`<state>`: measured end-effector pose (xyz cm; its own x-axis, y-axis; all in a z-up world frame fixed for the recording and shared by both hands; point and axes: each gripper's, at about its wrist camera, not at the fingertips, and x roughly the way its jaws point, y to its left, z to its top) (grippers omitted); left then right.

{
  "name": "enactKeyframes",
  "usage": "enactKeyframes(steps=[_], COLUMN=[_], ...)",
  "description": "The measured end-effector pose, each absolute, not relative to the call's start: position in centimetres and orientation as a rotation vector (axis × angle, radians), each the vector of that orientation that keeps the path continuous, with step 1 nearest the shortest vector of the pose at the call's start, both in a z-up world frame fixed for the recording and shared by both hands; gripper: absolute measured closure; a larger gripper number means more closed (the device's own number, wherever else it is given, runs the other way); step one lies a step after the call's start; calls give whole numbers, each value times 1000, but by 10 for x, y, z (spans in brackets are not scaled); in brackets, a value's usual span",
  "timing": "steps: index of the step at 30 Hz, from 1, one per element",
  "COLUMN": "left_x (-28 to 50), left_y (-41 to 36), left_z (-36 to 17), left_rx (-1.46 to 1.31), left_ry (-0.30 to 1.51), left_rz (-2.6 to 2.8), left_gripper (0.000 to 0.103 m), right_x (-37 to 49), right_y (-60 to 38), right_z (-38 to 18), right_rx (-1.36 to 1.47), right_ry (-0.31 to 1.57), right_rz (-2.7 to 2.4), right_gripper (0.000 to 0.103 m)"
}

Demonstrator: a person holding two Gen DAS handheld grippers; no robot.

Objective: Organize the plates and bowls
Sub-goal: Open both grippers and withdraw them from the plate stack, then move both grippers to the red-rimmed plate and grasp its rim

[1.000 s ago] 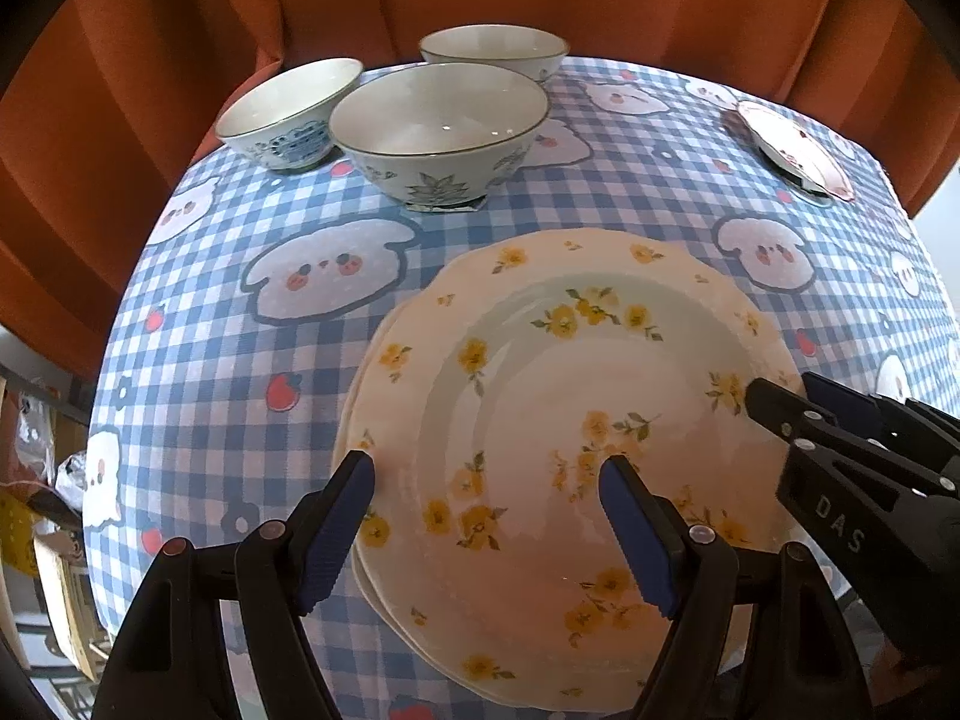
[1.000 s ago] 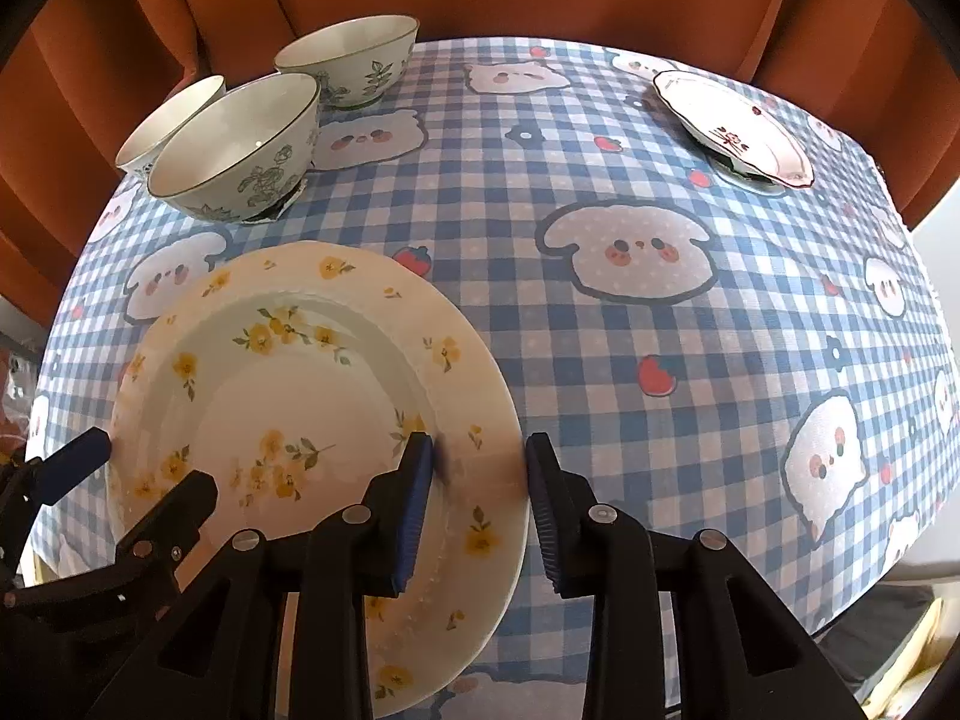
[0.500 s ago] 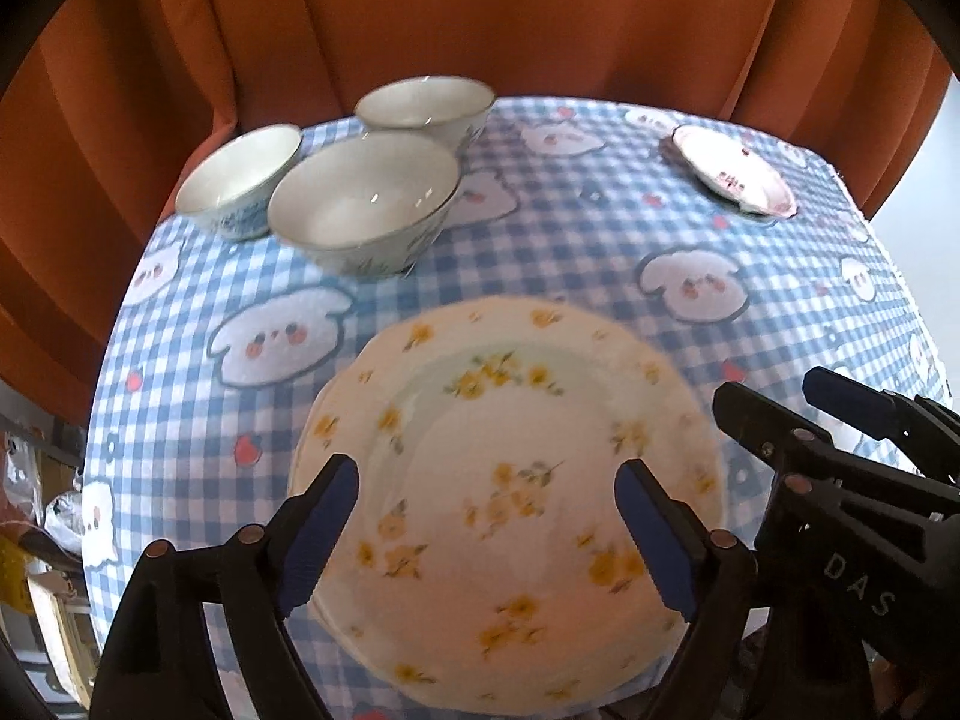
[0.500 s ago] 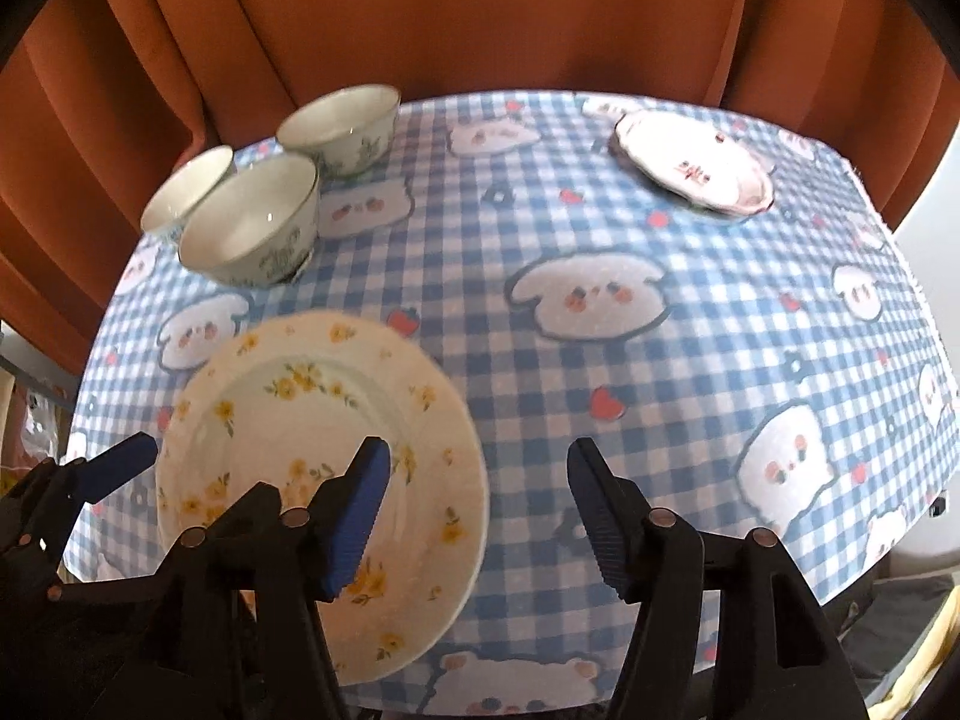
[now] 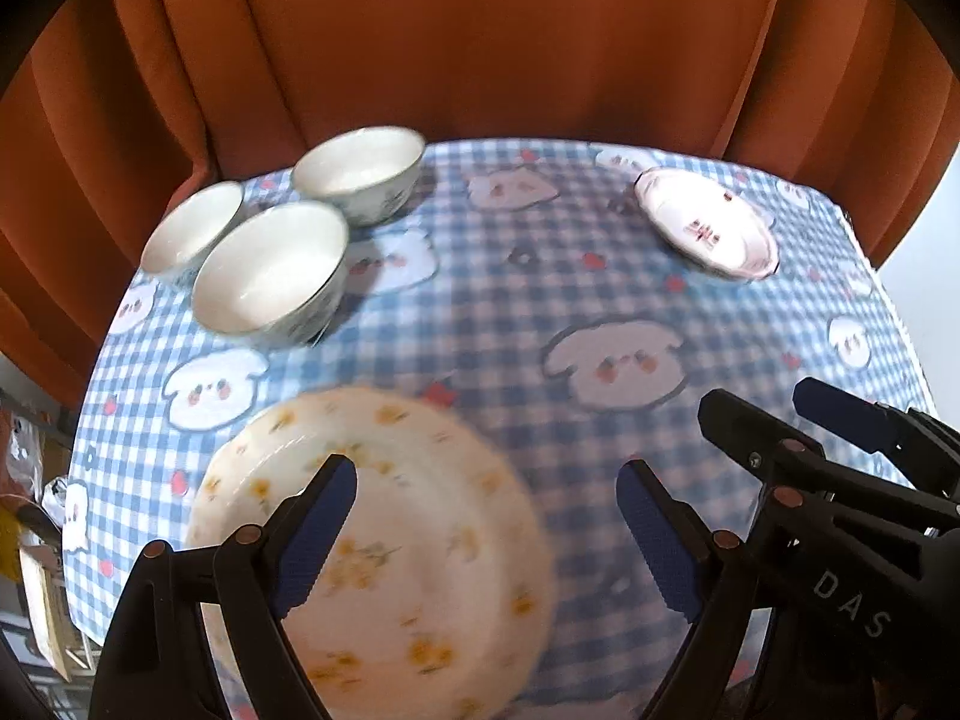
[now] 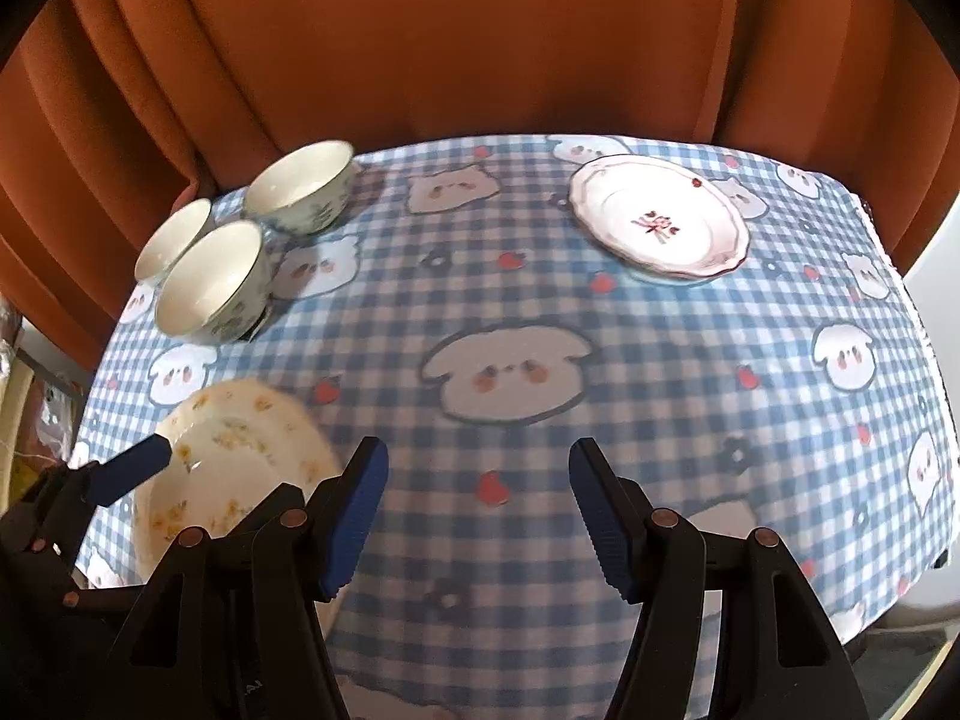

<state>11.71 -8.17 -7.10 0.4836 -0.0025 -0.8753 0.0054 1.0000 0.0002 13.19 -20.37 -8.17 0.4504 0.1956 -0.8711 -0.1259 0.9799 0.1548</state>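
Above the checked tablecloth [image 6: 660, 360], both claws [image 5: 486, 516] [image 6: 477, 510] angle steeply downward, jaws wide, holding nothing.

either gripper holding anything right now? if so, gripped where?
Nothing held. Left gripper and right gripper are both open and empty; the right jaws have just been opening. The yellow-flower plate lies free on the tablecloth.

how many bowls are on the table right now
3, clustered at the far left corner of the table: the big front bowl, a smaller bowl to its left, and the back bowl nearest the curtain. None are stacked, and none look hidden.
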Motion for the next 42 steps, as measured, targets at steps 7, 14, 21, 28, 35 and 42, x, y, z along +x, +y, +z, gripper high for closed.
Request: enactKeyframes(steps=[7, 14, 21, 28, 35, 42], left_x=[141, 172, 206, 251, 299, 334], left_y=[-129, -177, -219, -251, -261, -261], left_z=[-61, -65, -72, -82, -105, -140], left_rx=[11, 0, -11, 10, 34, -14], left_ry=[1037, 1037, 1024, 996, 1012, 1053], left_rz=[23, 38, 76, 129, 165, 179], left_gripper=[13, 13, 13, 13, 13, 14], right_x=[159, 185, 221, 266, 316, 357], right_y=[-253, -301, -348, -377, -388, -392], right_z=[-74, -77, -83, -93, -117, -142], right_rx=[88, 94, 96, 107, 104, 69], right_ry=[1061, 1043, 1024, 1014, 1021, 1023], right_rz=[220, 220, 224, 249, 256, 217], right_gripper=[37, 30, 28, 28, 28, 28])
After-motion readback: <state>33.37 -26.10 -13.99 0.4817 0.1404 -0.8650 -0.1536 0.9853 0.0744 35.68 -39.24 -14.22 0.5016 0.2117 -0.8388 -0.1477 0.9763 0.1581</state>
